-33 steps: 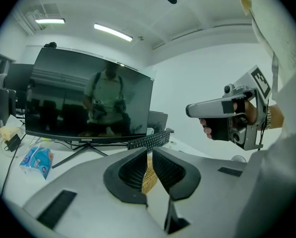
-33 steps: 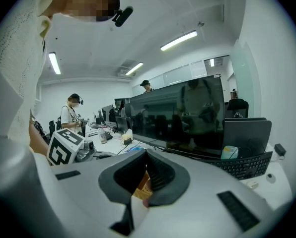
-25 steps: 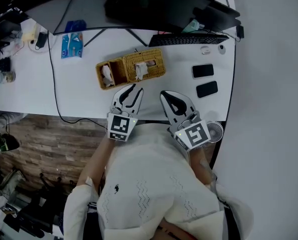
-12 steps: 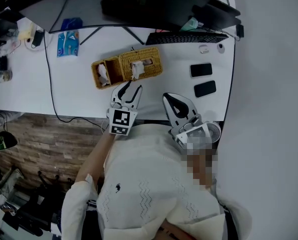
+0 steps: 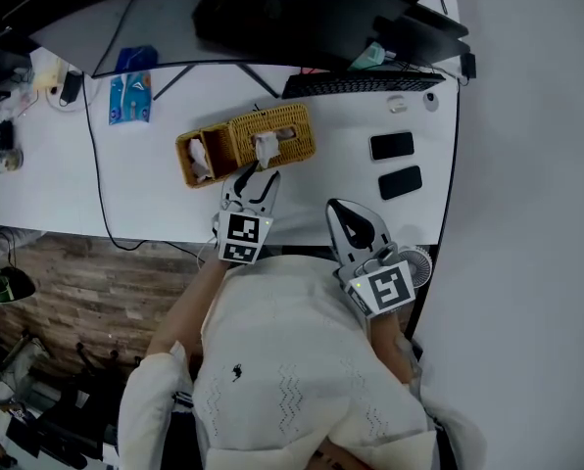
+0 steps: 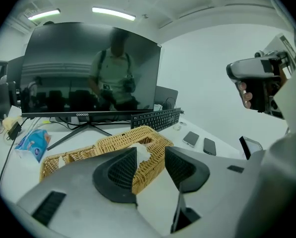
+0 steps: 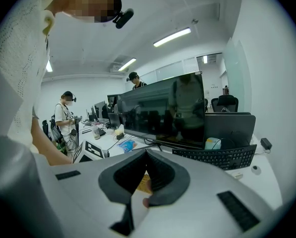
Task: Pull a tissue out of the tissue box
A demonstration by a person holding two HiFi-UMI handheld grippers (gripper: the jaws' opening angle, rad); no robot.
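Here, closest in, the person's white knitted sweater (image 5: 302, 360) fills the lower part of the head view, with both arms stretched toward the white desk (image 5: 155, 199). The right gripper (image 5: 349, 213) hangs over the desk's near edge, well short of the box; its jaws are drawn together at the tips with nothing clamped between them. The left gripper (image 5: 256, 176) reaches further in, its tips close up to the near wall of the wicker tissue box (image 5: 287, 130). Its jaws have just been opening and stand wide apart. In the left gripper view the white tissue (image 5: 264, 148) sticking up from the slot in the box's top shows in the gap between them, beyond the tips, and the pads press on nothing.

An open wicker compartment (image 5: 202, 155) with something white inside it adjoins the box on its left. To the right of the box two dark phones (image 5: 391, 146) lie flat side by side, apart from each other. A black cable (image 5: 93, 155) runs across the desk on the left, near a blue packet (image 5: 130, 98). Further back sit a black keyboard (image 5: 361, 83) and, behind it, a large dark monitor (image 5: 272, 18) on a splayed stand.
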